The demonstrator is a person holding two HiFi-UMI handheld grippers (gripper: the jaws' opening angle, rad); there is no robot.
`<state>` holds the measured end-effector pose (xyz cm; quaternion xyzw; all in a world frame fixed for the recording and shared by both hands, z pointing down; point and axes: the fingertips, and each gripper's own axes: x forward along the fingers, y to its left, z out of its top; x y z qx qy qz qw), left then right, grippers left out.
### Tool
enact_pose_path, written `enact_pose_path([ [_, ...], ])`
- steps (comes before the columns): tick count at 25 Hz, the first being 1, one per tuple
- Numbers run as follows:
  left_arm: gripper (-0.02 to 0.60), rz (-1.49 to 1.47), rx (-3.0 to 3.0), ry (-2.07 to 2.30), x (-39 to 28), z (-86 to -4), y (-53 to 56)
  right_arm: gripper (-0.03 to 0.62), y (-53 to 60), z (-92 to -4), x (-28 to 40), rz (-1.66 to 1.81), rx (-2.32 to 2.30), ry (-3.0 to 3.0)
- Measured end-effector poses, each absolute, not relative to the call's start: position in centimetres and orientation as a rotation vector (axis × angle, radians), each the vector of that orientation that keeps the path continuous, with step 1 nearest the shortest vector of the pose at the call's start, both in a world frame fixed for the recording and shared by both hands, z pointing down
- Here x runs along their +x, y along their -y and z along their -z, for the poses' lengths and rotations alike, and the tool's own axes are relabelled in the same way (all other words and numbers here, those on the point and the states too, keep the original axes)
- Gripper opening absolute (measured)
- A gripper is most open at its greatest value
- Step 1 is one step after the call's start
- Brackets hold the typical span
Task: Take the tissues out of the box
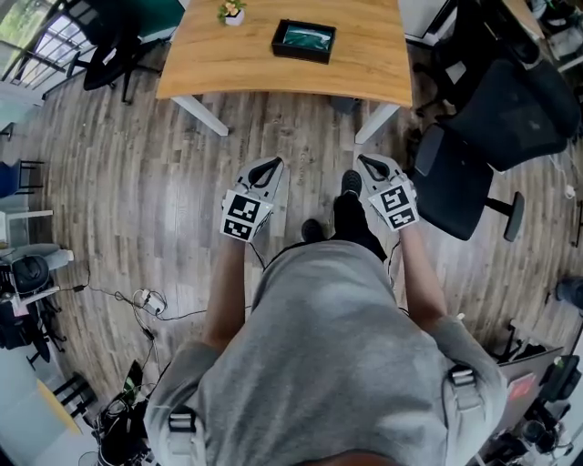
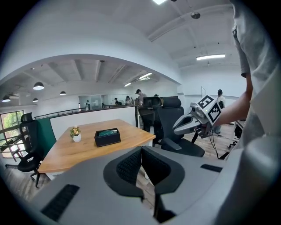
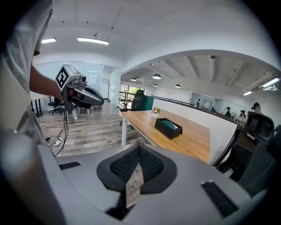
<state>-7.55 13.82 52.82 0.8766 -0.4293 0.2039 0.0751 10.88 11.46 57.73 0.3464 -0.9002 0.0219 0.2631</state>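
The person is standing back from the wooden table (image 1: 200,64), holding the left gripper (image 1: 271,166) and right gripper (image 1: 366,164) side by side above the floor, each with its fingers pressed together on nothing. The black tissue box (image 1: 303,40) is sitting on the table at twelve o'clock, well apart from both grippers, with a small potted plant (image 1: 231,12) at its ten o'clock.

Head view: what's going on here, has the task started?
Not yet. A person stands back from the wooden table, holding the left gripper and the right gripper out in front, both shut and empty. The black tissue box sits on the table beside a small potted plant, with neither gripper near it.
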Motion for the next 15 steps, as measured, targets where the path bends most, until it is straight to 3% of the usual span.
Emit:
enact_pose_path([
  [15,0.020,-0.604,2.609,1.326,-8.8,-52.2,-14.5,0.005,-11.4,-57.3,9.1,-0.012,0.889,2.433],
])
